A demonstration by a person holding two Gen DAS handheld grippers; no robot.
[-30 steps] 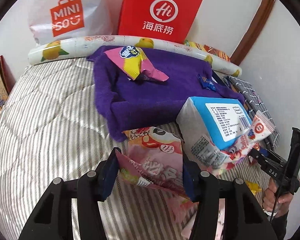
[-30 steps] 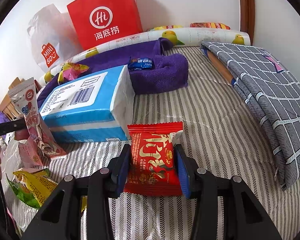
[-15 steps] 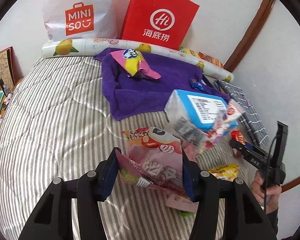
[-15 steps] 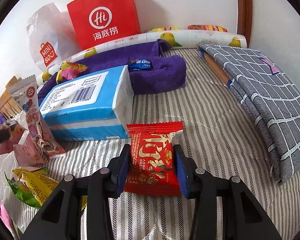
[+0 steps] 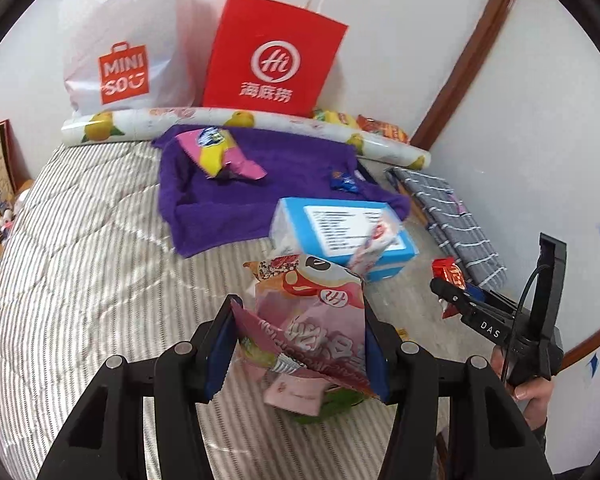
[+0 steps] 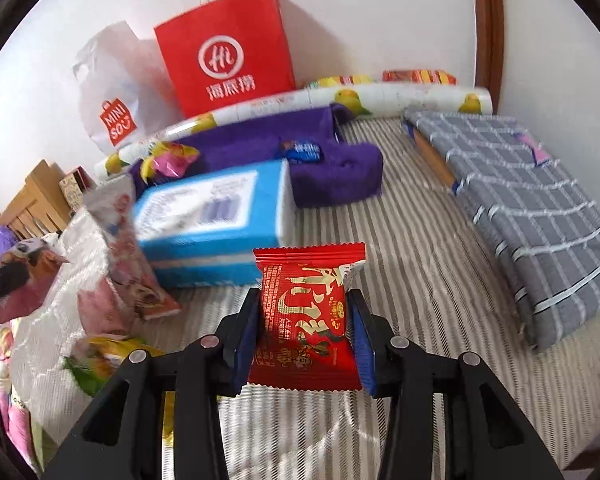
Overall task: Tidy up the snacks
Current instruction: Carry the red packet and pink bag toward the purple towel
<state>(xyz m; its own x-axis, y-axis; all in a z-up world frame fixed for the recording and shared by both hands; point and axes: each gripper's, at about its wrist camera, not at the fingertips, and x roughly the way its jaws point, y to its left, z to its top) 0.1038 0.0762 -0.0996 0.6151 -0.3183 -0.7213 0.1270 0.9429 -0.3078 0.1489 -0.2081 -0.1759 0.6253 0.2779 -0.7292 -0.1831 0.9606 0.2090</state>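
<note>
On the bed (image 6: 400,216) ahead of me, the towel (image 5: 284,176) lies before the roll (image 5: 148,120), with two bags (image 5: 272,56) standing behind it against the wall. Two snack packets (image 5: 220,152) rest on the towel. The tissue box (image 6: 216,220) sits just in front of the towel. The folded cloth (image 6: 520,200) lies to its right. More packets (image 6: 112,352) lie left of the box.
</note>
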